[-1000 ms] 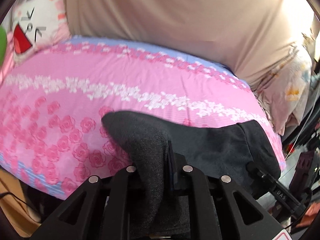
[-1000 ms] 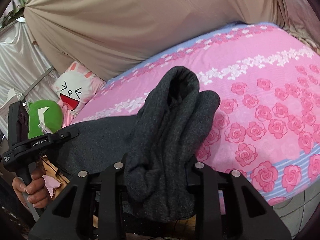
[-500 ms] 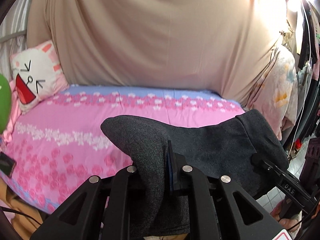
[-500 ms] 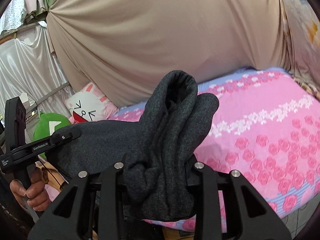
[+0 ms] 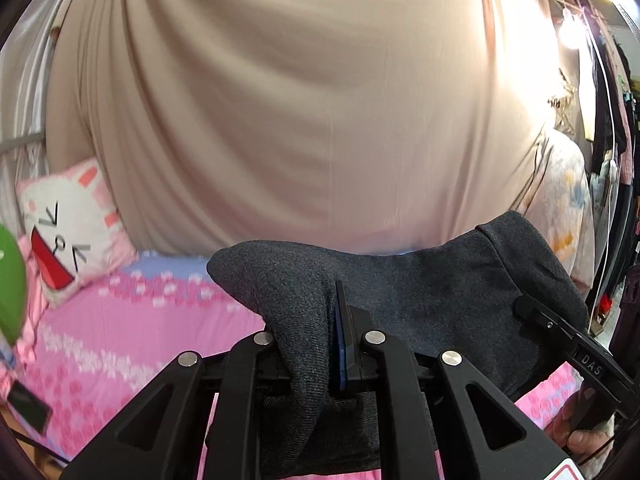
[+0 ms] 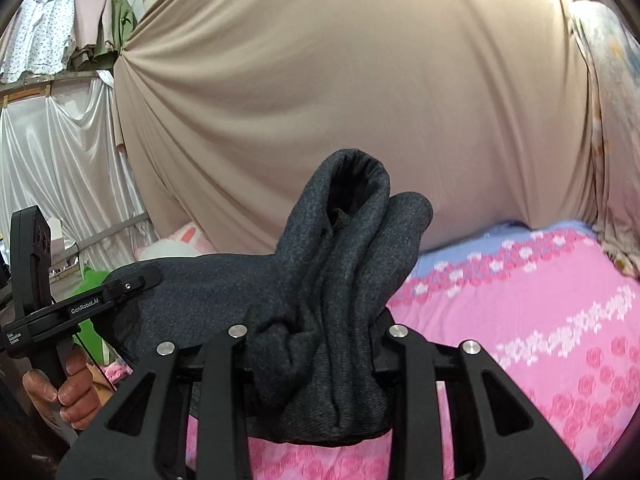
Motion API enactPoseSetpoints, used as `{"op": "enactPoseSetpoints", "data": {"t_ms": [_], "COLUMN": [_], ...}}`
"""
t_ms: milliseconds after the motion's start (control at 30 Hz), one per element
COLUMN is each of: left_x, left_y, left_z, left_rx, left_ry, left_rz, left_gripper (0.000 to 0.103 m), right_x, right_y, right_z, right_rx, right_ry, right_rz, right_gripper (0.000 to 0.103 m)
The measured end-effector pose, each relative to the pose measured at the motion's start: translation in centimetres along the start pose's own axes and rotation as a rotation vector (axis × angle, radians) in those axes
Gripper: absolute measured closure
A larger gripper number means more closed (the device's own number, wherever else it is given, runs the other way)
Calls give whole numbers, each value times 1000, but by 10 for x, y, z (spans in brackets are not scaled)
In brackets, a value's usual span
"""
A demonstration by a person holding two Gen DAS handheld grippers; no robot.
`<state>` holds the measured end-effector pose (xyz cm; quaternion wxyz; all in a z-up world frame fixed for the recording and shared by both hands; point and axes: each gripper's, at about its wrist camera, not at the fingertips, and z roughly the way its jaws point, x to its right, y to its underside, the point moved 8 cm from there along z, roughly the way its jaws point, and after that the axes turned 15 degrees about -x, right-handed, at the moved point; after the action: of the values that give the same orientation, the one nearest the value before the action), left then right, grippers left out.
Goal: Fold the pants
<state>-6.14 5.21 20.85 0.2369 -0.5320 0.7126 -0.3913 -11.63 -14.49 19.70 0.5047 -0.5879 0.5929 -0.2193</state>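
Note:
The dark grey pants [image 5: 420,300] hang stretched between my two grippers, lifted above the pink flowered bed [image 5: 132,332]. My left gripper [image 5: 316,344] is shut on one bunched end of the pants. My right gripper [image 6: 316,344] is shut on the other bunched end of the pants [image 6: 340,280], which bulges up between its fingers. The right gripper also shows at the right of the left wrist view [image 5: 536,312], and the left gripper shows at the left of the right wrist view [image 6: 132,284]. The lower part of the pants is hidden below both cameras.
A beige sheet [image 5: 300,100] hangs behind the bed [image 6: 540,320]. A white bunny cushion [image 5: 68,224] and a green plush [image 5: 10,280] lie at the bed's left end. Clothes hang on a rail [image 6: 60,36]. A patterned cloth [image 5: 568,208] hangs on the right.
Both grippers have risen with the pants still clamped. The views tilt up, so the bed has dropped low in both and the beige sheet fills most of each.

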Motion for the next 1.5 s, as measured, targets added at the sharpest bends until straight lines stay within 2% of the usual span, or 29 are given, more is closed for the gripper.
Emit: {"op": "enactPoseSetpoints", "data": {"t_ms": [200,400,667,867,900,933,967,1000,1033,1067,1100,1133,1167,1233,1267,1367,1400,1433,1500], "left_x": [1,0,-18,-33,-37,-40,-46,-54,-61,-76,-94,-109,-115,-119,-118,-98,-91,-88,-82], "left_y": [-45,-83,-110,-118,-115,-110,-100,-82,-65,-37,-10,9,20,23,16,-2,-1,-2,14], "left_z": [5,28,86,151,170,189,215,249,274,309,332,343,346,341,335,325,327,333,352], "left_rx": [89,143,114,63,35,4,-45,-129,-206,-315,-387,-425,-436,-415,-390,-349,-353,-371,-419], "left_ry": [-8,-46,-45,-62,-65,-62,-48,-23,-9,-34,-110,-164,-154,-109,-101,-62,-58,-68,-106], "left_rz": [29,37,18,19,17,14,3,-18,-33,-73,-111,-135,-151,-185,-197,-185,-175,-164,-135], "left_gripper": [93,93,92,91,84,82,75,55,45,43,47,49,50,50,50,46,39,35,34], "right_x": [10,19,45,82,92,103,124,141,159,176,189,194,195,189,179,159,155,157,180], "right_y": [-46,-77,-97,-96,-91,-82,-62,-44,-25,-7,12,22,26,20,11,-2,0,6,36], "right_z": [10,35,87,157,170,184,211,227,239,247,249,248,245,244,248,273,288,300,331], "right_rx": [69,92,73,9,-3,-22,-87,-138,-179,-215,-248,-263,-272,-276,-281,-310,-338,-372,-479], "right_ry": [0,0,3,16,26,44,90,144,213,281,320,307,292,283,256,186,183,190,264], "right_rz": [-27,-37,-18,34,47,57,74,90,109,120,131,142,153,130,109,81,71,74,105], "right_gripper": [74,74,73,73,69,61,51,30,27,27,35,45,49,75,79,81,81,81,81]}}
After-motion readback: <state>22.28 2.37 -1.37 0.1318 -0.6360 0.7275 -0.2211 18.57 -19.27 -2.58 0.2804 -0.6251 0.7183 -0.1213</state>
